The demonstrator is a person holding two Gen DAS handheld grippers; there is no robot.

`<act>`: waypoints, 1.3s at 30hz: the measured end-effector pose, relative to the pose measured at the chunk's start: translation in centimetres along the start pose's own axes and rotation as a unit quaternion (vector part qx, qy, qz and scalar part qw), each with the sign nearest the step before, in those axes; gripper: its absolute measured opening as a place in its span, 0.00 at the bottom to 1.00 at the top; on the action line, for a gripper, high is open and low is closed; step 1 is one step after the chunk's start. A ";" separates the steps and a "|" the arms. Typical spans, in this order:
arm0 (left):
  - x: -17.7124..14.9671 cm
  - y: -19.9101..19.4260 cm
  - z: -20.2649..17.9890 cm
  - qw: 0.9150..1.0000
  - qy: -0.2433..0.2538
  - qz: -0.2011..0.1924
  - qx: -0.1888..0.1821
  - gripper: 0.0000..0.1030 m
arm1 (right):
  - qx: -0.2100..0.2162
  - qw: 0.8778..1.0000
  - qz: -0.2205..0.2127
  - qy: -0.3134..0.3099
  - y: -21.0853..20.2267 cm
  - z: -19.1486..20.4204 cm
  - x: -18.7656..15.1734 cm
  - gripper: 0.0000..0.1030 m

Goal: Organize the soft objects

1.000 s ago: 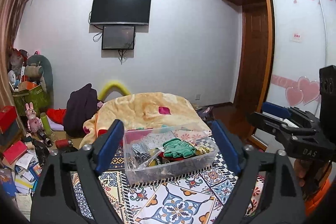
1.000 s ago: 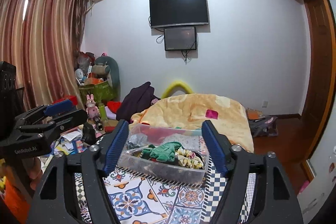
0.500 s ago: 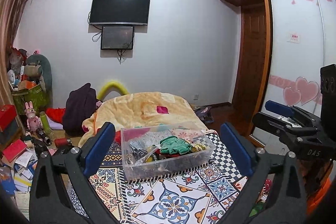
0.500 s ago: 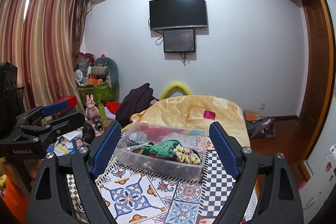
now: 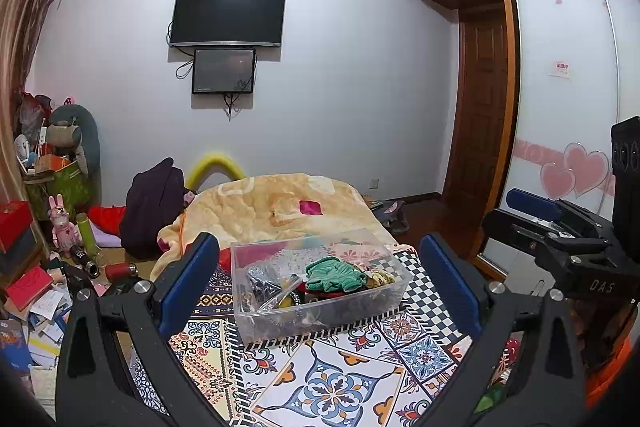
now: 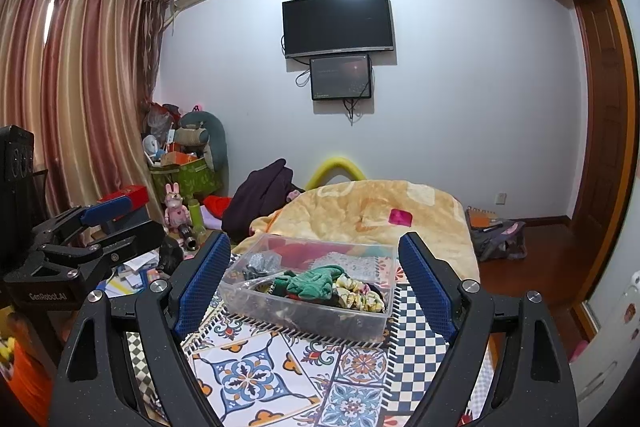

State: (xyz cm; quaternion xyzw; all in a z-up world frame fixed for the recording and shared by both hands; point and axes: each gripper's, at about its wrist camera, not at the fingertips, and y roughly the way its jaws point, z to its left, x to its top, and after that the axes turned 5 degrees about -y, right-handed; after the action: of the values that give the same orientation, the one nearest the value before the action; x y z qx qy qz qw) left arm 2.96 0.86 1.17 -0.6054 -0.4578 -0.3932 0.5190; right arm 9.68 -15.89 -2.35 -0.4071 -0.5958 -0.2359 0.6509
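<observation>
Left gripper (image 5: pixel 320 277) and right gripper (image 6: pixel 314 279) both spread wide, holding nothing. I see the clear bin (image 6: pixel 316 319) of soft items on the patterned cloth (image 6: pixel 256 379), green plush (image 6: pixel 314 281) on top; yellow blanket (image 6: pixel 372 215) heaped behind.

Wall television (image 5: pixel 228 15), yellow blanket (image 6: pixel 372 215), striped curtains (image 6: pixel 72 87)

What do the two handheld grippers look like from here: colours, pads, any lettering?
Both are matte black plastic with silver screws and angular, triangular-cutout fingers. The left gripper has smooth blue pads; the right gripper has ribbed blue pads. Seen from the opposite camera, the left one reads "GenRobot.AI", the right one "DAS". No cables visible; something orange shows near each handle.
</observation>
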 end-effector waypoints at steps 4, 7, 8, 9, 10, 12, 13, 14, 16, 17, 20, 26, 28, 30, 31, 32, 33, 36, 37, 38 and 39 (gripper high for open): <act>0.0 0.0 0.0 1.000 -0.001 0.000 0.000 0.99 | 0.000 1.000 -0.002 0.000 -0.2 0.1 0.0 0.82; 0.0 0.0 0.0 1.000 0.000 0.000 -0.001 0.99 | 0.000 1.000 -0.002 0.001 -0.3 0.1 0.0 0.82; 0.0 0.0 0.1 1.000 0.000 0.000 -0.001 0.99 | 0.001 1.000 -0.003 0.001 -0.4 0.1 0.0 0.82; -0.1 0.0 0.0 1.000 0.000 0.000 -0.001 0.99 | 0.000 1.000 -0.003 0.001 -0.4 0.2 0.1 0.82; 0.0 0.0 0.0 1.000 0.000 0.000 -0.001 0.99 | -0.001 1.000 -0.003 0.001 -0.5 0.1 -0.1 0.82; 0.0 0.0 0.0 1.000 0.001 0.000 -0.001 0.99 | -0.002 1.000 -0.004 0.002 -0.6 0.1 0.0 0.82; 0.0 0.0 0.0 1.000 0.000 0.000 0.000 0.99 | -0.002 1.000 -0.004 0.002 -0.7 0.2 0.0 0.82; 0.0 0.0 0.0 1.000 0.000 0.000 0.000 0.99 | -0.002 1.000 -0.004 0.003 -0.7 0.2 0.1 0.82; 0.0 0.0 0.0 1.000 0.001 0.000 0.000 0.99 | -0.003 1.000 -0.005 0.002 -0.7 0.3 0.2 0.82; 0.0 0.0 0.0 1.000 0.000 0.000 0.000 0.99 | -0.003 1.000 -0.005 0.002 -0.8 0.4 0.2 0.83; -0.1 0.0 0.0 1.000 0.000 0.000 -0.001 0.99 | -0.003 1.000 -0.006 0.004 -0.7 0.3 0.3 0.83; -0.1 -0.1 0.2 1.000 -0.003 0.000 -0.002 0.99 | -0.002 1.000 -0.008 0.004 -0.7 0.3 0.4 0.83; -0.1 -0.1 0.4 1.000 -0.005 0.001 -0.002 0.99 | -0.002 1.000 -0.008 0.004 -0.7 0.3 0.4 0.83; -0.1 -0.1 0.4 1.000 -0.006 0.001 -0.003 1.00 | -0.002 1.000 -0.008 0.004 -0.6 0.4 0.4 0.83; 0.0 0.0 0.5 1.000 -0.006 0.002 -0.004 1.00 | -0.002 1.000 -0.008 0.004 -0.6 0.4 0.4 0.83; 0.0 0.0 0.5 1.000 -0.006 0.002 -0.004 1.00 | -0.002 1.000 -0.008 0.004 -0.6 0.4 0.4 0.83; 0.1 0.0 0.5 1.000 -0.006 0.002 -0.004 1.00 | -0.002 1.000 -0.008 0.005 -0.6 0.4 0.5 0.83; 0.1 0.0 0.5 1.000 -0.006 0.002 -0.004 1.00 | -0.002 1.000 -0.008 0.005 -0.6 0.4 0.4 0.83; 0.1 0.0 0.5 1.000 -0.006 0.002 -0.004 1.00 | -0.002 1.000 -0.008 0.005 -0.6 0.3 0.3 0.84; 0.1 0.0 0.5 1.000 -0.007 0.002 -0.005 1.00 | -0.002 1.000 -0.008 0.005 -0.6 0.3 0.3 0.86; 0.1 0.0 0.5 1.000 -0.007 0.003 -0.006 1.00 | -0.003 1.000 -0.009 0.005 -0.7 0.3 0.2 0.87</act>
State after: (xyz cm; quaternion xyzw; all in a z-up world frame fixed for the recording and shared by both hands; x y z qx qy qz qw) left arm 3.00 1.35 1.20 -0.6126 -0.4571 -0.3907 0.5130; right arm 9.01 -15.97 -2.01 -0.4025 -0.5953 -0.2451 0.6508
